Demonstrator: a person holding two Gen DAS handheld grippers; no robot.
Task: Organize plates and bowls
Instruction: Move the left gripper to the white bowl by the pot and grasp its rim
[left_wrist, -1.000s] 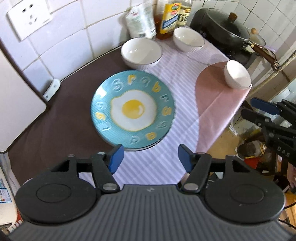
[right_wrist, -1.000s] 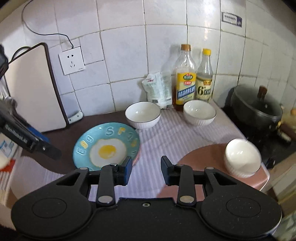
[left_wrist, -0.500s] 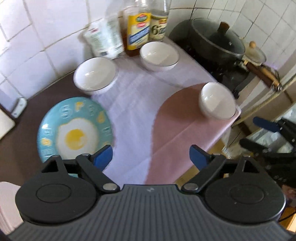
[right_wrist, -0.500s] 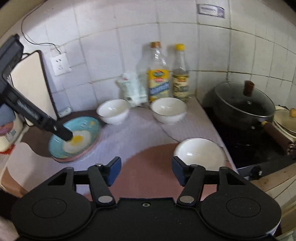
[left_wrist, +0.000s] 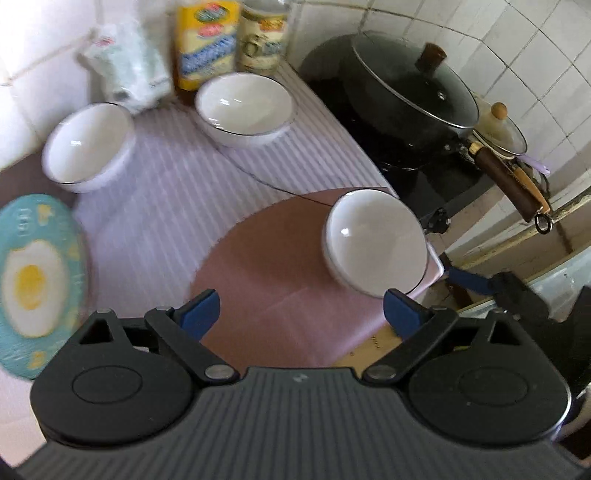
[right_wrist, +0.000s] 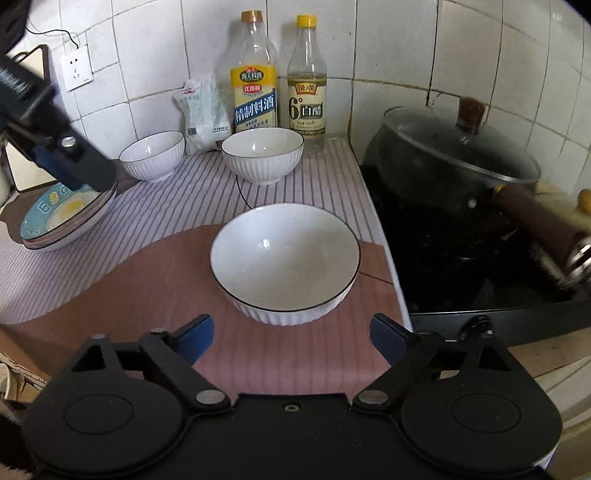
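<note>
Now approach step: right tool (right_wrist: 290, 334) jaws just opened wide, nothing between, aimed at near bowl (right_wrist: 285, 263) on desk (right_wrist: 147, 280) front edge. Left tool (left_wrist: 301, 312) likewise apart, empty. Egg plate (left_wrist: 35, 280) probably tops stack. Next: straddle rim, clamp.

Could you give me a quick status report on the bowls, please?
Both grippers, left and right, just opened, empty. Near bowl ahead of right gripper, untouched. Nothing in the way.

Home kitchen, probably: tiled wall (right_wrist: 155, 48), lidded pan (right_wrist: 458, 155) on stove (right_wrist: 461, 266).
</note>
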